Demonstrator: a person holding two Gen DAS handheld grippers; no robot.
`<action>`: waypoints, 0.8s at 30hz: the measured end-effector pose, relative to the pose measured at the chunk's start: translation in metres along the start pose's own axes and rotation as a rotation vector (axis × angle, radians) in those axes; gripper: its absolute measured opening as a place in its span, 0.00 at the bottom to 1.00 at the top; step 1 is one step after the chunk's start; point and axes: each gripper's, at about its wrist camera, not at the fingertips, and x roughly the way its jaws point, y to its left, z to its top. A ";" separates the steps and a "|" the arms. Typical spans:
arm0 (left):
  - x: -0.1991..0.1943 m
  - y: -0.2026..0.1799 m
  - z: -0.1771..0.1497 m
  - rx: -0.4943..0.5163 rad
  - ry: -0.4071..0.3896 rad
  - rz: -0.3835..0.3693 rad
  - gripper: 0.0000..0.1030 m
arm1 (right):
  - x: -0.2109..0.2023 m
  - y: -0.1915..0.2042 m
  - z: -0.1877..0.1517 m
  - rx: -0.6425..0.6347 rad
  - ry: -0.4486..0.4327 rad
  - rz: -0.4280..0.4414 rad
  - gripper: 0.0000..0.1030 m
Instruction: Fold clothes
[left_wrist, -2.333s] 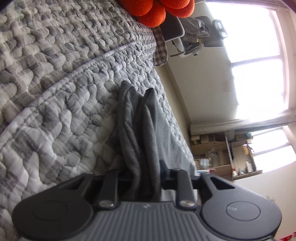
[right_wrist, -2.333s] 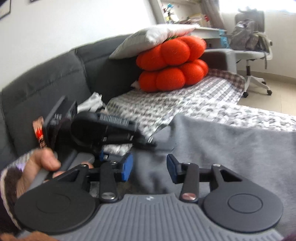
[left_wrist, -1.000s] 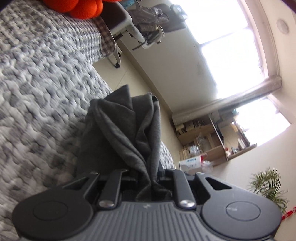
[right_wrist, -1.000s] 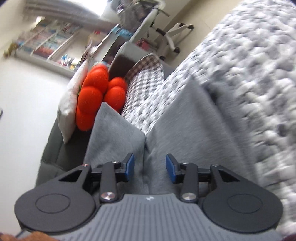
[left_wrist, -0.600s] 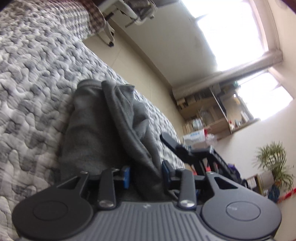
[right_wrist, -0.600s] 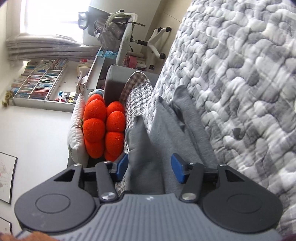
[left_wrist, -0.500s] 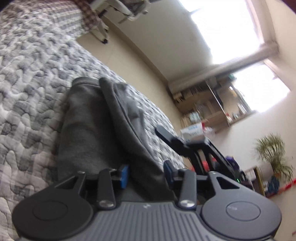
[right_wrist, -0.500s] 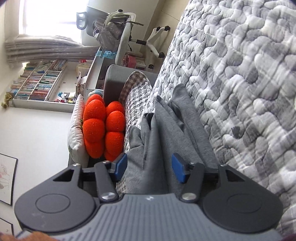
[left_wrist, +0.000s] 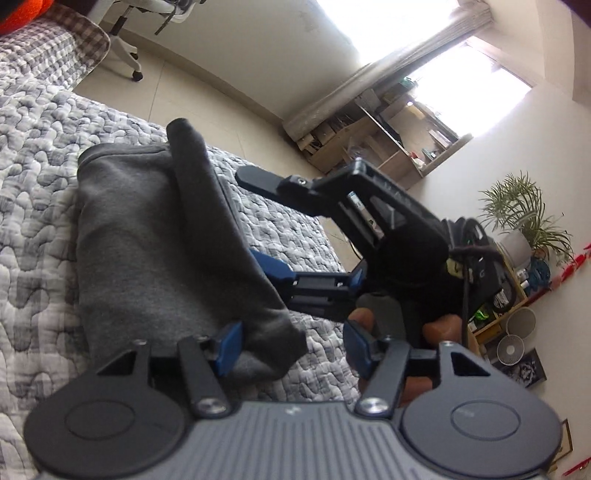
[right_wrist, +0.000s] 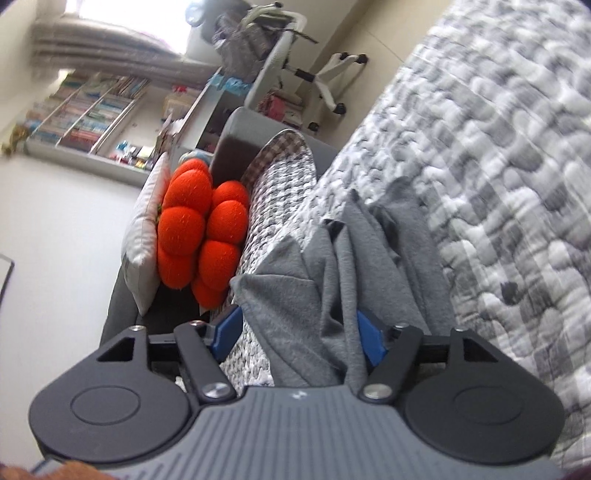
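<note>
No readable writing or brand anywhere; a small white label on the other tool in the left wrist view is too blurred to read. The grey garment (left_wrist: 147, 236) is a soft sweatshirt-type fabric, folded into a thick oblong bundle lying on the grey-and-white quilted cover (left_wrist: 33, 229), with one rolled fold standing up along its top and a loose corner drooping at the near end. In the right wrist view the same grey garment (right_wrist: 332, 280) looks bunched, several layered flaps and creases fanning up from the tool, lying near the cover's edge toward the sofa side. Left gripper (left_wrist: 291, 347) is spread wide, blue pads apart, one pad just touching the garment's near corner, nothing clamped between them. Right gripper (right_wrist: 299, 332) also has its blue pads set wide; cloth lies draped between them and covers part of one pad, not pinched. In the left wrist view the right gripper (left_wrist: 280, 273) comes in from the right side, tilted, its blue finger tip against the bundle's far side, with part of a hand (left_wrist: 369, 321) gripping it from below. Beyond the cover: orange lumpy cushion (right_wrist: 199, 229), white pillow (right_wrist: 144, 251), office chair (right_wrist: 284, 55), bookshelf (right_wrist: 85, 114), potted plant (left_wrist: 524, 214).
</note>
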 end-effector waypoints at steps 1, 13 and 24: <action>0.000 0.001 0.000 0.006 0.001 -0.005 0.61 | 0.000 0.001 0.001 -0.023 0.016 0.007 0.69; -0.016 0.009 0.006 0.030 0.001 -0.030 0.62 | 0.022 0.020 -0.012 -0.337 0.082 -0.142 0.37; -0.045 0.025 0.010 -0.014 -0.125 0.020 0.60 | 0.004 -0.008 0.003 -0.112 -0.006 0.025 0.13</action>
